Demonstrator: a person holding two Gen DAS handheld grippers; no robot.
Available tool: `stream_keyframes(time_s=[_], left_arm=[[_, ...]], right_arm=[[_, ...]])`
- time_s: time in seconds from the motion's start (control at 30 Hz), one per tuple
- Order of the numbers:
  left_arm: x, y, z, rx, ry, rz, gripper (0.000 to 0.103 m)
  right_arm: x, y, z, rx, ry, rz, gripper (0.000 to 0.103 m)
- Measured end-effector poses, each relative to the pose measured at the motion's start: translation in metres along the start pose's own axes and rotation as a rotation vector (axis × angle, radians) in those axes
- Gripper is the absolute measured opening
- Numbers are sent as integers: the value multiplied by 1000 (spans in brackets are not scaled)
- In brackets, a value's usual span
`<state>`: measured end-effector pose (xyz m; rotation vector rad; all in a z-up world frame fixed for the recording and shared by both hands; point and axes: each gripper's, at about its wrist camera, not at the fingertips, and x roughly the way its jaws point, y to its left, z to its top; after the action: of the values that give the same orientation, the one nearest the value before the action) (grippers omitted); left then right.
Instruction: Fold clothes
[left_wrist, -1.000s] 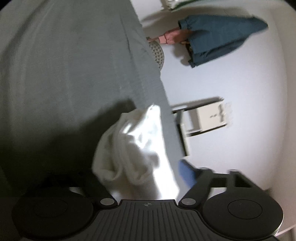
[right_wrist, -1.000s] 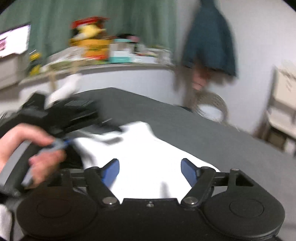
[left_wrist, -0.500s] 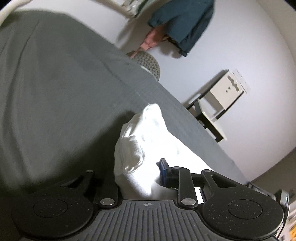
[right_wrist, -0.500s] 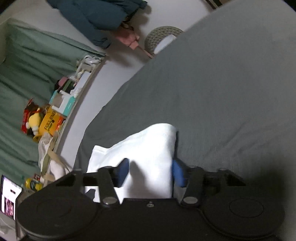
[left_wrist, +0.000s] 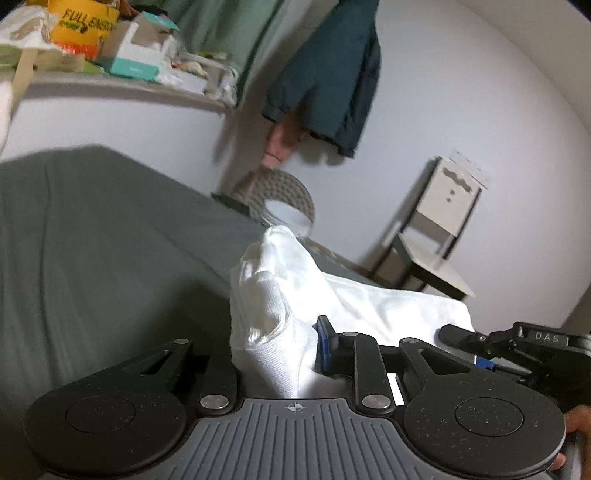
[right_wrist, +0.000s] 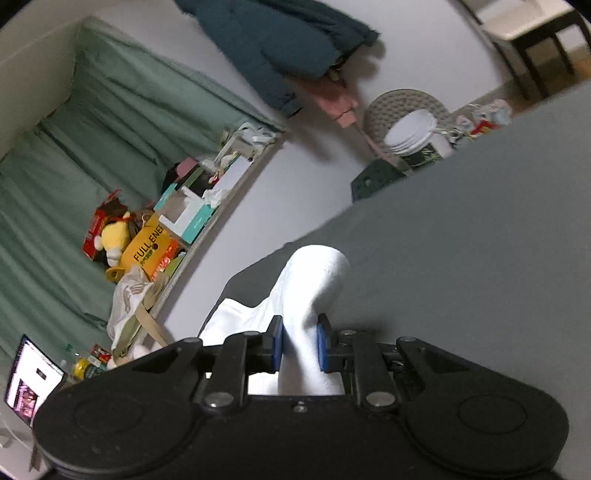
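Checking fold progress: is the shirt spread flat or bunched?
Bunched: the shirt rises in gathered folds, pinched by both the left gripper and right gripper.

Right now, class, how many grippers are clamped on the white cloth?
2. The left gripper pinches a bunched fold of the white cloth; the right gripper pinches another part, raised over the grey bed.

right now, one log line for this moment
task: fold clothes | left gripper: shut on white shirt | right gripper: shut on white shirt | grey bed

You see: white shirt soft ribbed cloth | grey bed cover matt cloth | left gripper matt black plastic
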<state>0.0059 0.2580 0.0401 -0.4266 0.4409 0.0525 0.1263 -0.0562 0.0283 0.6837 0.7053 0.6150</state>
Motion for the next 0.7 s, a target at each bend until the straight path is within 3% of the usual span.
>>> stream_keyframes(time_s=[0.23, 0.37, 0.43, 0.47, 0.57, 0.63, 0.7], left_arm=[[54, 64, 45, 7, -68, 63, 24], [94, 86, 45, 55, 16, 82, 25], [100, 103, 35, 44, 58, 84, 34], [97, 113, 28, 17, 49, 78, 48], [85, 133, 25, -93, 30, 55, 57], [76, 134, 27, -84, 34, 107, 65], [65, 130, 27, -59, 27, 216, 81]], right_arm=[[91, 23, 12, -60, -19, -20, 18], [124, 10, 7, -64, 16, -65, 18], [135, 2, 2, -74, 43, -101, 18], [136, -1, 0, -74, 53, -116, 19], [136, -14, -4, -53, 71, -151, 33], [126, -16, -5, -40, 67, -139, 33], [114, -11, -6, -56, 63, -149, 38]])
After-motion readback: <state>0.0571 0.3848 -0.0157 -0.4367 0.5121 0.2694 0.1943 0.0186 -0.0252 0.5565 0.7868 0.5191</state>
